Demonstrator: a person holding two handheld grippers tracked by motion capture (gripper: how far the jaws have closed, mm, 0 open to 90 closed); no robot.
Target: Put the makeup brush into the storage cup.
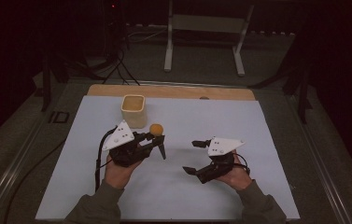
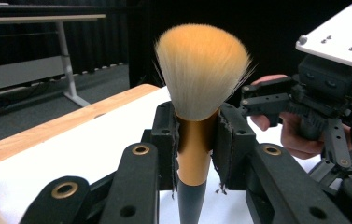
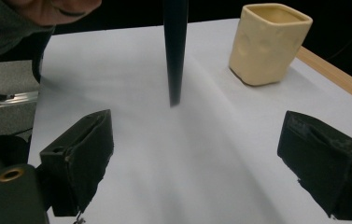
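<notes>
My left gripper (image 1: pixel 157 142) clamps the brush (image 2: pixel 197 112) upright by its gold ferrule, bristles clear of the pads, cup (image 1: pixel 134 111) at eleven o'clock. My right gripper (image 1: pixel 196 156) stands spread, empty.

brush (image 1: pixel 157 129) right of cup (image 1: pixel 133 111) | both on sheet (image 1: pixel 239 121)

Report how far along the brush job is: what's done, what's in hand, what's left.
Done: the left gripper is shut on the makeup brush, clamping its gold collar, bristles up and clear of the white table.
In hand: the brush hangs above the table near the cream cup, its dark handle tip unsupported. The right gripper is open and holds nothing.
Left: probably placing the brush in the cup; it isn't there yet.
</notes>
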